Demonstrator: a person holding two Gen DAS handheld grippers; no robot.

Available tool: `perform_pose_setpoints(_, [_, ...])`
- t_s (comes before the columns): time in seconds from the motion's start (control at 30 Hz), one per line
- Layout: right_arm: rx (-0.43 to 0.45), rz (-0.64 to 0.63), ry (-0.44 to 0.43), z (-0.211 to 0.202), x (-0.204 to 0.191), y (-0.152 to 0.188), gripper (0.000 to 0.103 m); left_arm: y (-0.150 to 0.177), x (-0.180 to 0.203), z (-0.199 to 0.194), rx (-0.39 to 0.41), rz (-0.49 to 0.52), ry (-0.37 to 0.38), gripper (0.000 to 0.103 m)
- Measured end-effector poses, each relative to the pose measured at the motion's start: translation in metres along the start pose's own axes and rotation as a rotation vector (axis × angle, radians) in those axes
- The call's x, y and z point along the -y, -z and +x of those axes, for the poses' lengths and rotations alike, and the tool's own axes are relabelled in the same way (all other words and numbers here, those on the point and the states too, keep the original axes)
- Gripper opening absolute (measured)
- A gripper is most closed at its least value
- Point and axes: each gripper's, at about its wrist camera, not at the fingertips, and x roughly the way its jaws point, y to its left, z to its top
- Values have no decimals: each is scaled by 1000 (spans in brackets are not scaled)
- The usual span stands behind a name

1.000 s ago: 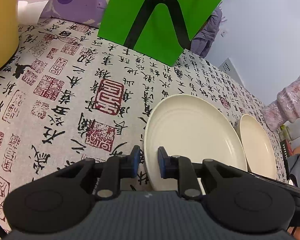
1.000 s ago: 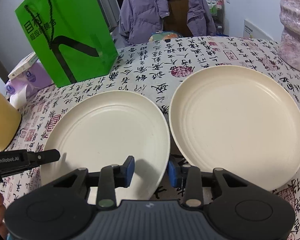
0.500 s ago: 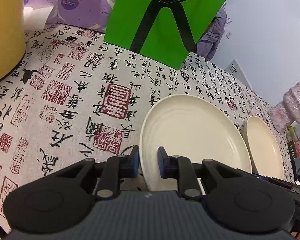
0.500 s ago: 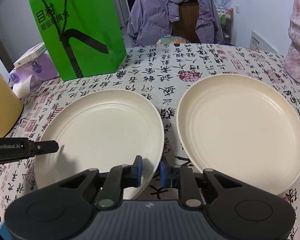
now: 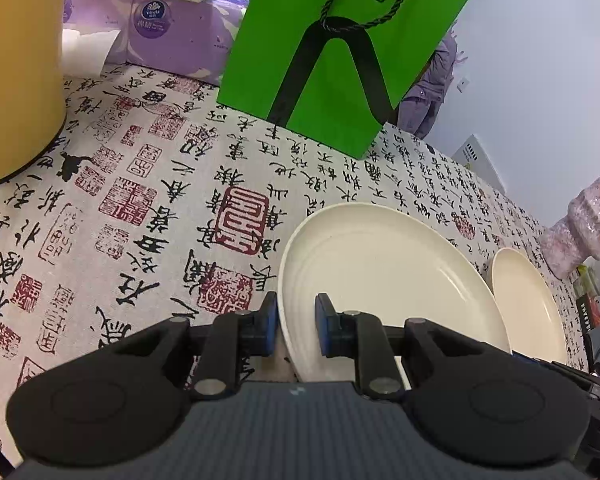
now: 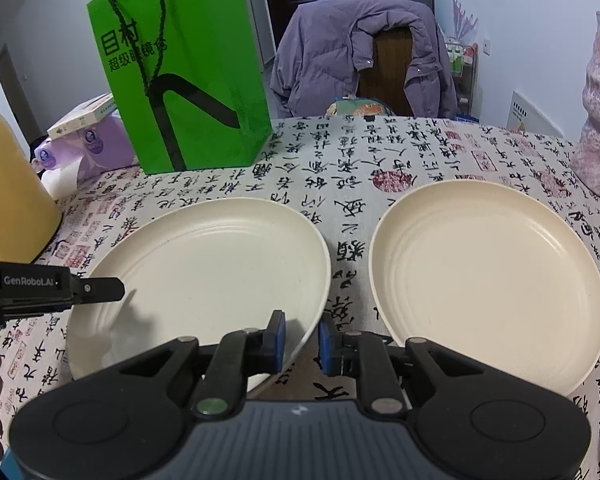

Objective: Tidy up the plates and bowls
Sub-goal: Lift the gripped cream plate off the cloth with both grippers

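Both claws astride near plate (image 6: 204, 264): L claw (image 5: 296, 330) on left rim, R claw (image 6: 301, 338) on right rim; jaws narrow, grip can't tell.

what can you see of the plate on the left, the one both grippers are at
The left plate is round, cream and matte, with faint concentric ridges inside a shallow raised rim; it looks like plastic or melamine. It is empty and sits on the calligraphy tablecloth, apart from the second plate. The right gripper straddles its near right rim, and the left gripper straddles its opposite edge. Whether the fingers are pressing the rim yet is unclear.
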Motion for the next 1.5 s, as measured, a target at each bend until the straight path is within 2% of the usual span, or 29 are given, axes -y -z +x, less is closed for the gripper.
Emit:
perform_pose_setpoints(1.0, [189, -3, -30, -57, -4, 0, 17, -2, 25, -63, 192, 64, 34, 20])
perform_pose_setpoints(1.5, [249, 7, -18, -82, -1, 9, 17, 4, 38, -80, 240, 109, 50, 20])
